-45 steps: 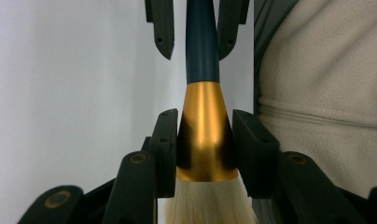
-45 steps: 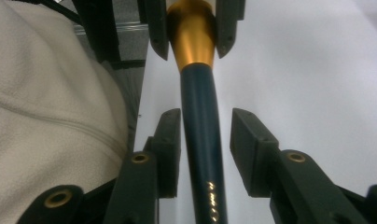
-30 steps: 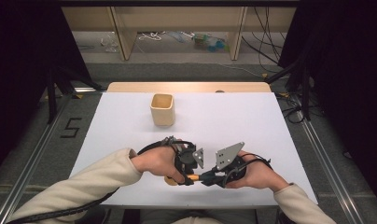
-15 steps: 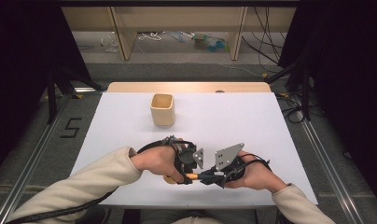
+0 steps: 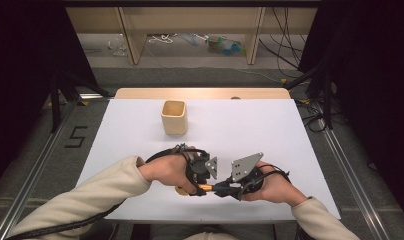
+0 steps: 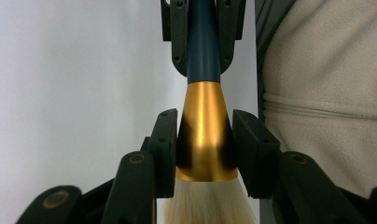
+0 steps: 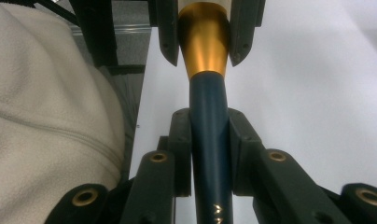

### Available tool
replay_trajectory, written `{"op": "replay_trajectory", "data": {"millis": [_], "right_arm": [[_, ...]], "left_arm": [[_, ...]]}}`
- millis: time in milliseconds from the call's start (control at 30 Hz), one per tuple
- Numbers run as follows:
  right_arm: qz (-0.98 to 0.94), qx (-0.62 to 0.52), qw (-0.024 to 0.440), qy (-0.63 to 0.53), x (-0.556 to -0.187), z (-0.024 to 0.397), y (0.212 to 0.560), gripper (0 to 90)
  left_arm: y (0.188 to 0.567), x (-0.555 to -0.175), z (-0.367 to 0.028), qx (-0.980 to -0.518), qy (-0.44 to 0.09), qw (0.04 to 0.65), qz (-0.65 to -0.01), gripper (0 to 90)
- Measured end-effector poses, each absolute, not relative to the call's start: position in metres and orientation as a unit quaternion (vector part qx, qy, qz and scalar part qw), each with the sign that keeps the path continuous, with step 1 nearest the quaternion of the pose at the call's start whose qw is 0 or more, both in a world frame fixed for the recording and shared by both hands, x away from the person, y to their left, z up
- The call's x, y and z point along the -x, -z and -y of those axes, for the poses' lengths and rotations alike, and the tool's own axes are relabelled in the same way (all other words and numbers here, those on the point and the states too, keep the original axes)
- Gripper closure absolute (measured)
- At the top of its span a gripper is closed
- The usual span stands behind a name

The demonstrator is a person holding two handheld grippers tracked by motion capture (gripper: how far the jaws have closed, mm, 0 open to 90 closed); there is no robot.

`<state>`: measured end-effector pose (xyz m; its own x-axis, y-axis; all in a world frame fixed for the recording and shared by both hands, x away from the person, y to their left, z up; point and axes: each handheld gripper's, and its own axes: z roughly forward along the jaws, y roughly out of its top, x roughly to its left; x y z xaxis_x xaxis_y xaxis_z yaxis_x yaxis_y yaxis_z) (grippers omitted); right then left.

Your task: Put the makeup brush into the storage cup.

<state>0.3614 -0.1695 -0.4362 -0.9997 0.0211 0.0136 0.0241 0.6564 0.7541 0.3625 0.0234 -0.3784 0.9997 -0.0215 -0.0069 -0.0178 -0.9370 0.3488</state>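
Brush point(image 6: 204, 135): held level just above the near edge of the white table point(image 5: 250, 130), between both grippers. Left gripper point(image 6: 204, 140) clenched on the gold collar, pale bristles visible in its own view. Right gripper point(image 7: 210, 140) clenched on the dark blue handle. High view adds a tan cup point(image 5: 174, 117) well apart, farther back; both hands meet, forearms angled inward.

Probably a lab, metal rails point(image 5: 37, 165), cables point(image 5: 290, 55)

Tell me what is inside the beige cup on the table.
Inside the square beige cup, the high view shows bare inner walls near the rim and nothing sticking out. Its front wall hides the bottom, so something small could lie there unseen.
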Motion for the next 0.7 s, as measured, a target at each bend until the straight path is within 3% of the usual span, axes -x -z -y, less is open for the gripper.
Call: {"op": "replay_trajectory", "data": {"millis": [300, 333, 467, 533, 700], "right_arm": [[0.909, 0.009, 0.003, 0.416, -0.362, 0.172, 0.435, 75.4], [0.911, 0.014, -0.002, 0.412, -0.363, 0.174, 0.436, 75.4], [0.910, 0.020, -0.005, 0.414, -0.366, 0.176, 0.438, 75.4], [0.908, 0.027, -0.012, 0.419, -0.367, 0.178, 0.436, 75.4], [0.902, 0.038, -0.022, 0.429, -0.368, 0.181, 0.434, 75.4]], "left_arm": [[0.374, -0.362, -0.025, -0.980, 0.004, 0.199, -0.002, 59.3], [0.368, -0.362, -0.028, -0.978, -0.007, 0.210, -0.010, 52.4], [0.359, -0.361, -0.034, -0.969, -0.023, 0.247, -0.007, 42.7], [0.355, -0.361, -0.039, -0.961, -0.032, 0.273, -0.010, 32.9], [0.350, -0.361, -0.065, -0.935, -0.064, 0.346, -0.036, 23.4]]}}
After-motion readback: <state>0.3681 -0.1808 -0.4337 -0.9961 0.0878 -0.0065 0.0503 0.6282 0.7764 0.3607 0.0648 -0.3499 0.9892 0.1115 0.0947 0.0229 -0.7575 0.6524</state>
